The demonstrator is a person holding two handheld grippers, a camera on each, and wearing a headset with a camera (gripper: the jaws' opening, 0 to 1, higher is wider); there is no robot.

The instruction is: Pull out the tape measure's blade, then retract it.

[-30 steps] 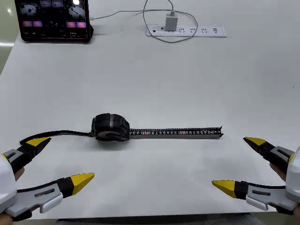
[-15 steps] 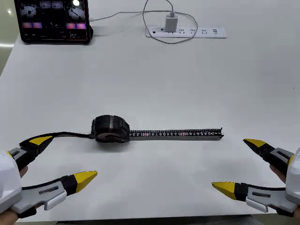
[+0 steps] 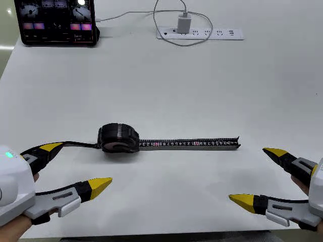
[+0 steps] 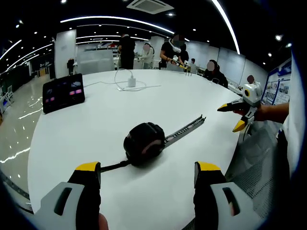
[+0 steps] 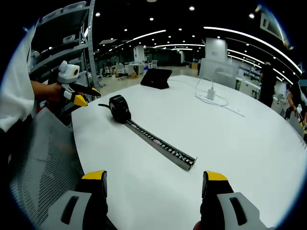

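A black tape measure [image 3: 119, 138] [image 4: 144, 143] [image 5: 118, 108] lies on the white table [image 3: 166, 91]. Its blade [image 3: 189, 143] [image 4: 184, 130] [image 5: 160, 144] is pulled out to the right, flat on the table, ending in a hook [image 3: 237, 141]. A black wrist strap [image 3: 75, 143] trails left from the case. My left gripper [image 3: 81, 164] [image 4: 147, 172] is open, low and left of the case, one tip near the strap. My right gripper [image 3: 256, 175] [image 5: 154, 181] is open, below and right of the blade's end, holding nothing.
A dark tablet [image 3: 56, 22] with a lit screen stands at the table's back left. A white power strip [image 3: 201, 33] with a charger and looped cable lies at the back centre. The table's front edge runs just beneath both grippers.
My left gripper has crept right and slightly up toward the tape measure's case. The right gripper, the case and the blade have stayed put.
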